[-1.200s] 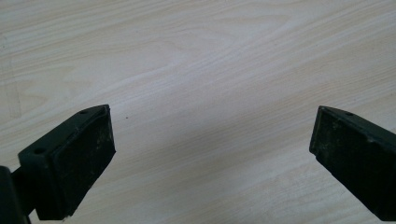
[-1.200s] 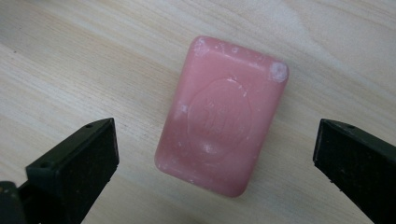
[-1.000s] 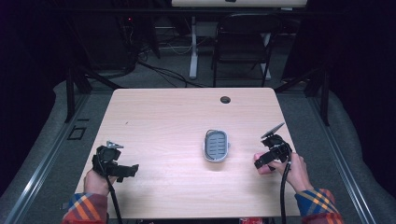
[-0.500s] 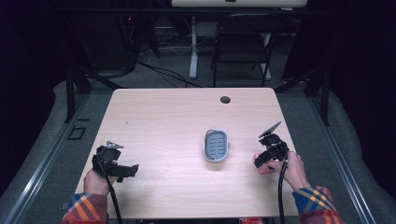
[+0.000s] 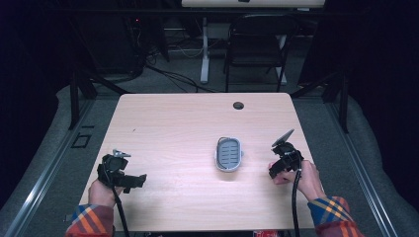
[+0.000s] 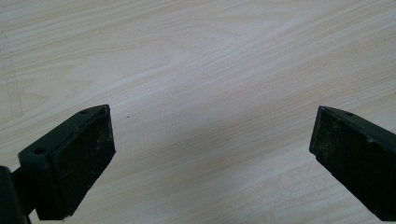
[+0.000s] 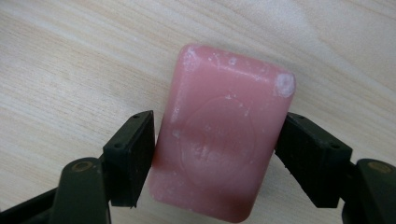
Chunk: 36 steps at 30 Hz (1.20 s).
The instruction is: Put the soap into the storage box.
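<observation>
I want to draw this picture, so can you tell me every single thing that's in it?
Soap bar: one, pink, between the jaws of the right gripper, over the table.
Soap dish: one, grey, slotted, right of the table's middle.
Table: one, light wood, with a round dark hole near the far edge.
Chair: one, black, behind the table.
Cables: several, dark, on the floor behind the table.
Left gripper: one, black, jaws wide apart over bare wood, near left corner.
Right gripper: one, black, closed on the soap bar, near right edge.
Hands: two, with plaid sleeves, at the near edge.
</observation>
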Each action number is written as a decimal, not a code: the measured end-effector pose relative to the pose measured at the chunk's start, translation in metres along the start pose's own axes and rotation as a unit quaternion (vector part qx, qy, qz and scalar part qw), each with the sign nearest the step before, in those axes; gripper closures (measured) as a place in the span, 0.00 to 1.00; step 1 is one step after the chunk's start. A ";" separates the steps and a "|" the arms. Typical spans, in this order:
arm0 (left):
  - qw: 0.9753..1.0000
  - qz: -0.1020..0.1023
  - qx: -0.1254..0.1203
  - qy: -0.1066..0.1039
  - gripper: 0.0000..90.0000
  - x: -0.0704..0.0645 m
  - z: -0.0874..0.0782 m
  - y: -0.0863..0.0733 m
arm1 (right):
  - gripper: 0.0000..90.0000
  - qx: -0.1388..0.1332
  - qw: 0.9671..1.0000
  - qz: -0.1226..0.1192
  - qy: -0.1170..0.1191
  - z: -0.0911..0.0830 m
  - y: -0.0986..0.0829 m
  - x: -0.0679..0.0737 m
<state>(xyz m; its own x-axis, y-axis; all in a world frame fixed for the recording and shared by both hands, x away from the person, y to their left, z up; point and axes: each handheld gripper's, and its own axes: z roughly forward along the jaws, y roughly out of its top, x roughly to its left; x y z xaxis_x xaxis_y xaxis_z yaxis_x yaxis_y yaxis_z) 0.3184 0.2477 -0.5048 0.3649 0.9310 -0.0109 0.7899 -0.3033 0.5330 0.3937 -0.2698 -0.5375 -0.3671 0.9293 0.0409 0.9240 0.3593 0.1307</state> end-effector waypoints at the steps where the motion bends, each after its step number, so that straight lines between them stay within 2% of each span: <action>1: 1.000 0.000 0.000 0.000 0.00 0.000 0.000 0.000 | 0.33 0.002 1.000 0.000 -0.001 0.000 0.000 0.000; 3: 1.000 0.001 0.001 0.002 0.00 0.000 0.000 0.000 | 0.34 0.008 1.000 0.002 -0.002 0.000 0.000 -0.001; 4: 1.000 0.001 0.001 0.002 0.00 0.000 0.000 0.000 | 0.35 -0.004 1.000 0.013 0.002 0.002 -0.001 0.000; 9: 1.000 0.002 0.002 0.002 0.00 0.000 0.000 0.000 | 0.38 0.013 1.000 0.005 -0.008 0.000 0.000 -0.002; 10: 1.000 0.001 0.001 0.002 0.00 0.000 0.000 0.000 | 0.39 0.011 1.000 0.006 -0.008 0.000 0.000 -0.001; 11: 1.000 0.001 0.001 0.002 0.00 0.000 0.000 0.000 | 0.40 -0.003 1.000 0.016 -0.006 0.002 -0.001 -0.001; 13: 1.000 0.001 0.001 0.003 0.00 0.000 0.000 0.000 | 0.41 0.008 1.000 0.007 -0.008 0.000 0.000 -0.003; 14: 1.000 0.000 0.001 0.003 0.00 0.000 0.000 0.000 | 0.41 -0.005 1.000 0.016 -0.005 0.002 -0.001 -0.002; 29: 1.000 0.001 0.002 0.002 0.00 0.000 0.000 0.000 | 0.41 -0.001 1.000 0.005 -0.011 0.000 -0.001 -0.006; 31: 1.000 0.002 0.001 0.003 0.00 0.000 0.000 0.000 | 0.41 0.013 1.000 -0.005 -0.014 -0.003 0.000 -0.007; 32: 1.000 0.002 0.001 0.003 0.00 0.000 0.000 0.000 | 0.41 -0.002 1.000 0.005 -0.011 -0.002 -0.001 -0.006; 35: 1.000 0.002 0.001 0.003 0.00 0.000 0.000 0.000 | 0.41 -0.007 1.000 0.007 -0.011 -0.005 -0.002 -0.006; 36: 1.000 0.001 0.001 0.003 0.00 0.000 0.000 0.000 | 0.41 0.002 1.000 -0.002 -0.010 -0.007 -0.001 -0.007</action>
<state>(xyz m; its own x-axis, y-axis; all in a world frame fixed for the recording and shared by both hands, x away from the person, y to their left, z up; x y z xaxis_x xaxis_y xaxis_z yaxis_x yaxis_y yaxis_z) 0.3186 0.2472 -0.5048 0.3645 0.9312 -0.0050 0.7897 -0.3063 0.5316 0.3946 -0.2770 -0.5312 -0.3691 0.9292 0.0200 0.9228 0.3638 0.1265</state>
